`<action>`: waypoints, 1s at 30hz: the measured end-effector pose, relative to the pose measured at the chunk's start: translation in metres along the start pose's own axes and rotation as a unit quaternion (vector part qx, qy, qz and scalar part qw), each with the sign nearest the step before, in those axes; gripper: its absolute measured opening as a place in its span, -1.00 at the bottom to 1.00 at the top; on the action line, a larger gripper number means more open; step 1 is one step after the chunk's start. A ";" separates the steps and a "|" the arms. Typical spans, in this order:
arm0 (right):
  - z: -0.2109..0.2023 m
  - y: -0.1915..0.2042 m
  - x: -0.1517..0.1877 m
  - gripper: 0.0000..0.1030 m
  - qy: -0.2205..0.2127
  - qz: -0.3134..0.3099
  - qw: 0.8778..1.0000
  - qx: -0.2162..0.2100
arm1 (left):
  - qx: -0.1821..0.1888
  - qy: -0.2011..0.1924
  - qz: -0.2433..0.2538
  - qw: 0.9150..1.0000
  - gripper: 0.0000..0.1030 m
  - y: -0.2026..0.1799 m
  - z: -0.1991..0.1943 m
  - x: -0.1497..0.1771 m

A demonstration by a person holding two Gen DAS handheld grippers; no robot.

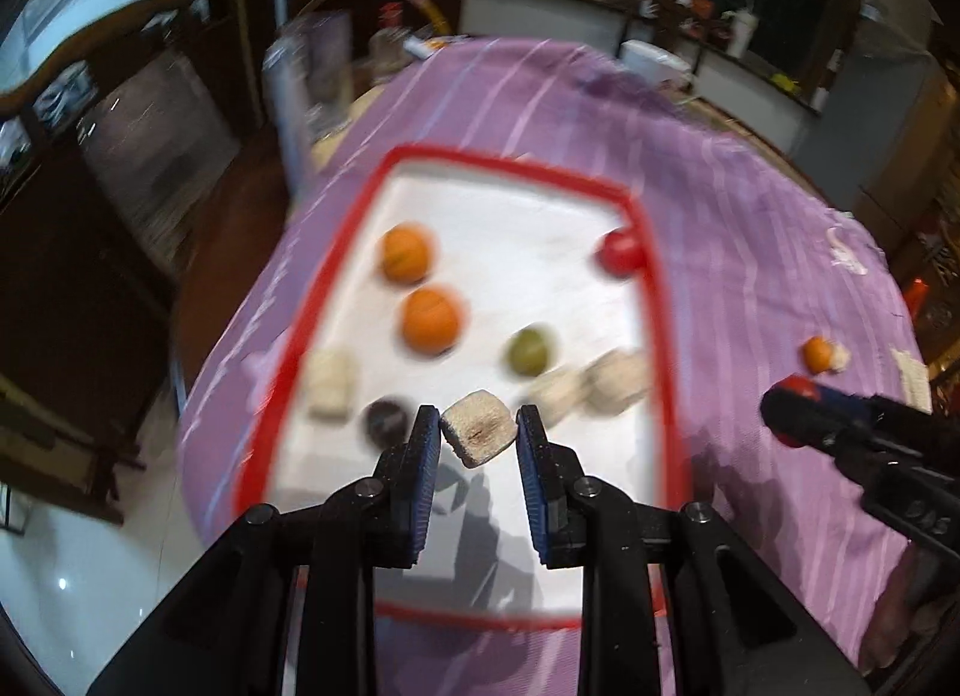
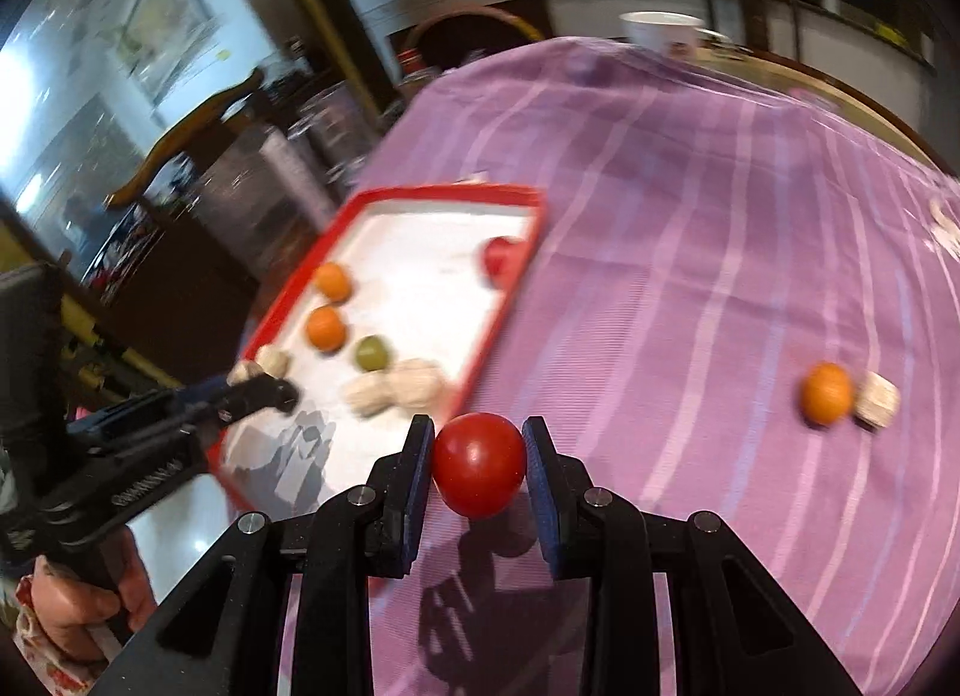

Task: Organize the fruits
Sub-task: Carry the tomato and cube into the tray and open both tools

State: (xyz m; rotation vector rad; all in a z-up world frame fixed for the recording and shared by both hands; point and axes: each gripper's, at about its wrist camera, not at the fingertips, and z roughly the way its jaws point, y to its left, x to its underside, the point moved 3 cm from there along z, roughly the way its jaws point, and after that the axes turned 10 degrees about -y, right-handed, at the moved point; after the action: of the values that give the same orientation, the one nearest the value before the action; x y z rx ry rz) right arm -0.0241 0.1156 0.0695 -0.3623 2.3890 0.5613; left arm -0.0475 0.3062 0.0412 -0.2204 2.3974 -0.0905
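Overhead, the left gripper [image 1: 478, 431] is clenched on a pale beige cube [image 1: 479, 426], carried above the near end of the red-rimmed tray [image 1: 336, 252]. On the tray's white floor, seen from the left wrist, two oranges [image 1: 407, 252] sit at about ten o'clock, one just behind the other; a green fruit [image 1: 529, 349] lies near the centre, and a red fruit [image 1: 621, 253] rests against the rim at two o'clock. Several more pale cubes [image 1: 615, 381] cluster at the near end, and a dark round fruit [image 1: 387, 419] lies just beside the left finger; blur hides finer detail.

The right gripper [image 2: 478, 465] is clamped on a red tomato [image 2: 478, 465], held above the purple striped cloth [image 2: 690, 216], at about four o'clock from the tray. At three o'clock on the cloth, well apart, a lone orange [image 2: 827, 393] touches another pale cube [image 2: 877, 399].
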 end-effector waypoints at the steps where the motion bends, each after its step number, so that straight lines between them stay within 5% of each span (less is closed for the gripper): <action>1: 0.004 0.007 0.001 -0.36 0.003 -0.004 1.000 -0.003 | -0.002 0.007 -0.006 1.000 -0.51 0.009 0.003 0.004; 9: 0.047 0.066 0.024 -0.36 0.041 -0.056 0.997 -0.014 | 0.010 0.036 -0.005 0.999 -0.51 0.028 0.022 0.016; 17: 0.065 0.078 0.033 -0.34 0.050 -0.074 0.996 0.003 | 0.032 0.041 -0.010 0.999 -0.51 0.031 0.029 0.011; 21: 0.062 0.081 0.030 -0.33 0.042 -0.081 0.996 0.013 | 0.045 0.040 -0.014 0.998 -0.15 0.030 0.028 0.007; 25: 0.058 0.080 0.027 -0.33 0.037 -0.081 0.996 0.019 | 0.052 0.036 -0.016 0.998 -0.08 0.025 0.023 0.002; 30: 0.041 0.068 0.020 -0.33 0.012 -0.063 0.997 0.045 | 0.013 0.016 0.011 1.000 0.21 0.017 0.007 -0.009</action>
State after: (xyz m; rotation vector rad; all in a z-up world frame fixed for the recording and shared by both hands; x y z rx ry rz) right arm -0.0442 0.1920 0.0486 -0.4791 2.3850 0.3934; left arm -0.0390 0.3241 0.0399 -0.1831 2.4281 -0.1156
